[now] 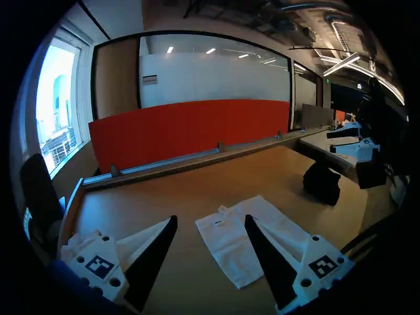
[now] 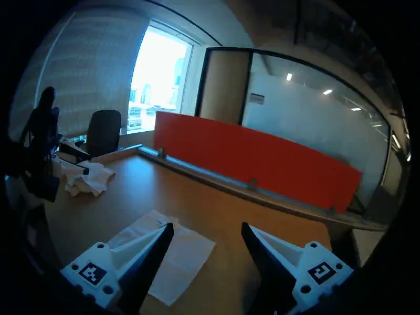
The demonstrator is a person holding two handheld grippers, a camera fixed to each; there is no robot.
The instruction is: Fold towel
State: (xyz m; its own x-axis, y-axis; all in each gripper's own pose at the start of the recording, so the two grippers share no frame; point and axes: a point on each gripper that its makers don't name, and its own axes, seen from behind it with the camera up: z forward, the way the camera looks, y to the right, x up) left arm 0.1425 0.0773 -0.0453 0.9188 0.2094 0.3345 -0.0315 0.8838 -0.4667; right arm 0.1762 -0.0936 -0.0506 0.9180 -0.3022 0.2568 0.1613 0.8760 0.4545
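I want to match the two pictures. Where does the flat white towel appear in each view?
Left gripper view: the towel lies flat on the wooden table, at lower centre of the picture.
Right gripper view: the towel lies flat on the table, lower and left of centre.
Shared landmark: the red divider panel standing along the table's far edge.
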